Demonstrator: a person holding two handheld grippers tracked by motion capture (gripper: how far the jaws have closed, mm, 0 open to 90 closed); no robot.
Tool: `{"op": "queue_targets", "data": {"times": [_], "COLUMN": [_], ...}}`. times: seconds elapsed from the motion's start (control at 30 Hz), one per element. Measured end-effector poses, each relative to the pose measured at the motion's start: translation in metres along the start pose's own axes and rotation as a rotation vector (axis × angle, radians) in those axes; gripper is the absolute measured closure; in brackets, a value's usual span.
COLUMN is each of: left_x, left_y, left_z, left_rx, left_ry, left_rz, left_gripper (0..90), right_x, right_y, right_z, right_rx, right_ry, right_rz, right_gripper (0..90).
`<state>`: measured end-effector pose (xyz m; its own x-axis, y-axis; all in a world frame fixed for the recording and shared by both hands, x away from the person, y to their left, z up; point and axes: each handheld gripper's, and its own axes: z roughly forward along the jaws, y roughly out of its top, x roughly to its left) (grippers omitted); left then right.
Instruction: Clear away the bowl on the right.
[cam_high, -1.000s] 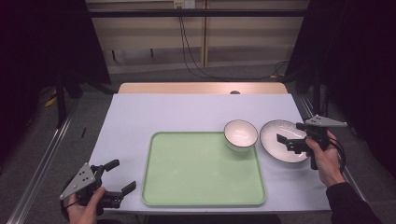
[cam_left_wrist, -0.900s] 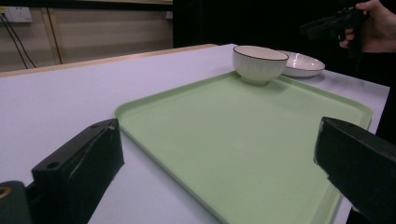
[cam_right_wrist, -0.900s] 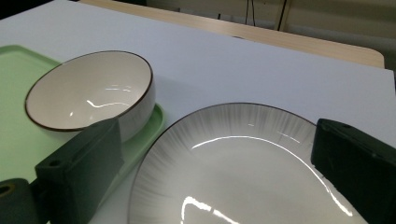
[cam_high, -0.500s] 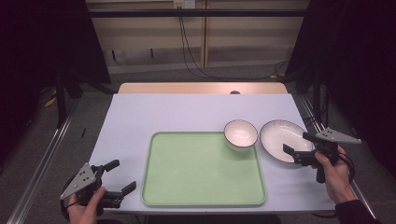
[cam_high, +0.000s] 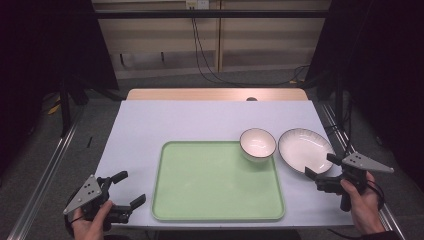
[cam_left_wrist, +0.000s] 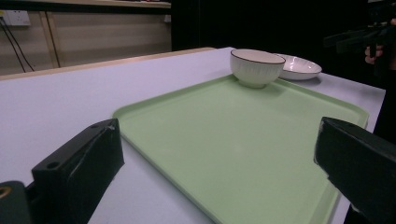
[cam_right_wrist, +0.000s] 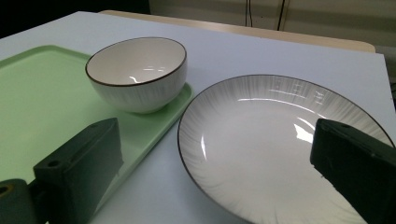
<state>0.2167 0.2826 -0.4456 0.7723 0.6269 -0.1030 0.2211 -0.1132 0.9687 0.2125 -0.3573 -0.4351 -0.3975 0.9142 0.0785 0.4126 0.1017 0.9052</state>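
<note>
The left hand-held gripper (cam_high: 128, 188) is at the near left corner of the tabletop, just beside the left edge of the tray. Its two black jaws stand wide apart and hold nothing. The right hand-held gripper (cam_high: 320, 171) is at the near right side, with its jaws also spread wide and empty, close to the near rim of the plate.

There is one flat light green plastic tray (cam_high: 210, 184) with rounded corners in the middle of the pale lilac tabletop (cam_high: 200, 120). One small white ceramic bowl with a dark rim (cam_high: 257, 144) stands upright on the far right corner of the tray. One shallow white ceramic plate with a dark rim (cam_high: 305, 149) lies on the tabletop just beside the bowl, to its right.
</note>
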Motion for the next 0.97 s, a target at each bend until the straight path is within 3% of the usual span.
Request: {"op": "queue_targets", "data": {"times": [0.2,0.3,0.5,0.6,0.87,0.97], "left_x": [0.001,0.0,0.002,0.0,0.001,0.002], "left_y": [0.0,0.0,0.0,0.0,0.0,0.0], "left_z": [-0.001,0.0,-0.002,0.0,0.0,0.0], "left_rx": [0.007,0.002,0.006,-0.008,-0.003,0.004], "left_ry": [-0.005,0.009,-0.001,-0.003,0.003,-0.004], "left_rz": [0.015,-0.002,0.022,0.001,-0.001,0.007], "left_gripper": [1.3,1.3,1.3,1.3,1.2,1.2], "right_x": [0.004,0.005,0.008,0.01,0.014,0.015], "right_y": [-0.007,-0.008,-0.019,-0.023,-0.029,-0.03], "right_z": [-0.007,-0.012,-0.021,-0.025,-0.033,-0.03], "right_rx": [0.008,-0.001,0.001,0.005,0.015,0.032], "right_ry": [-0.013,-0.011,-0.014,-0.008,-0.023,-0.015], "right_rz": [-0.019,-0.02,-0.007,-0.012,-0.01,-0.037], "right_gripper": [1.4,1.3,1.3,1.3,1.3,2.7]}}
